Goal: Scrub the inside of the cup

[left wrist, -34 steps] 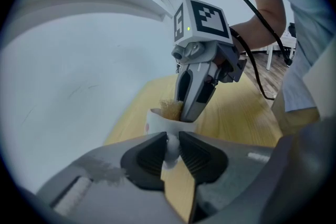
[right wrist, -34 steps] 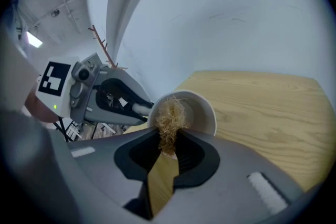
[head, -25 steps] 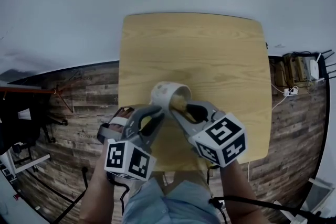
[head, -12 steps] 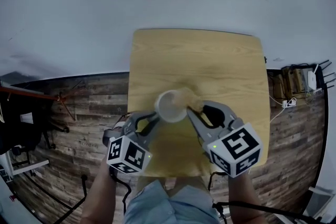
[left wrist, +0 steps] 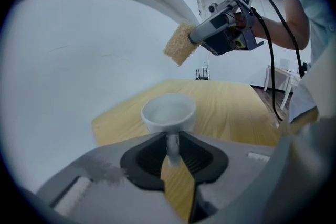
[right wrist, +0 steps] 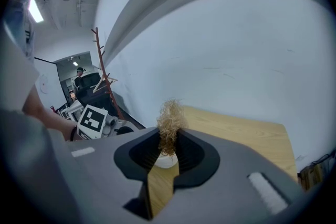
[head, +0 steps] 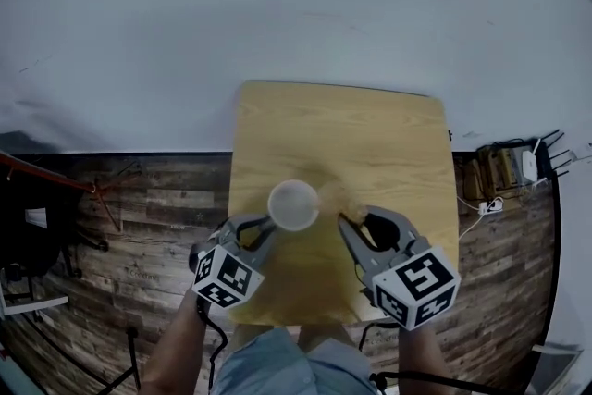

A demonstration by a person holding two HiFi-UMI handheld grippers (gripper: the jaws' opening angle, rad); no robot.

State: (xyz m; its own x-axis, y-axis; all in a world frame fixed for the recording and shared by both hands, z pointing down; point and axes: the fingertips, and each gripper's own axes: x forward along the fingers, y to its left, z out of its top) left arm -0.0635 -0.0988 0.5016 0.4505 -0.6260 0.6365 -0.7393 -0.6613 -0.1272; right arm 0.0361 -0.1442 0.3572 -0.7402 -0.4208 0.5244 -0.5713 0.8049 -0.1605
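Smooth, glossy white ceramic for the cup (head: 293, 204); pale, matt wood grain across the table (head: 370, 134). Coarse, wiry tan fibre in the scrubber (right wrist: 169, 123). Matt grey plastic on the left gripper (left wrist: 172, 140) and right gripper (right wrist: 168, 147).

I can't find any words, numbers or brand names to read here. The only signs are black-and-white square markers. In the head view, they are on the left cube (head: 227, 277) of my left gripper (head: 266, 225), at about 7 o'clock. They are also on the right cube (head: 416, 284) of my right gripper (head: 350, 222), at about 5 o'clock. They are block patterns, not letters. The left gripper view shows the right cube's marker at 1 o'clock. The right gripper view shows the left cube's marker at 8 o'clock.
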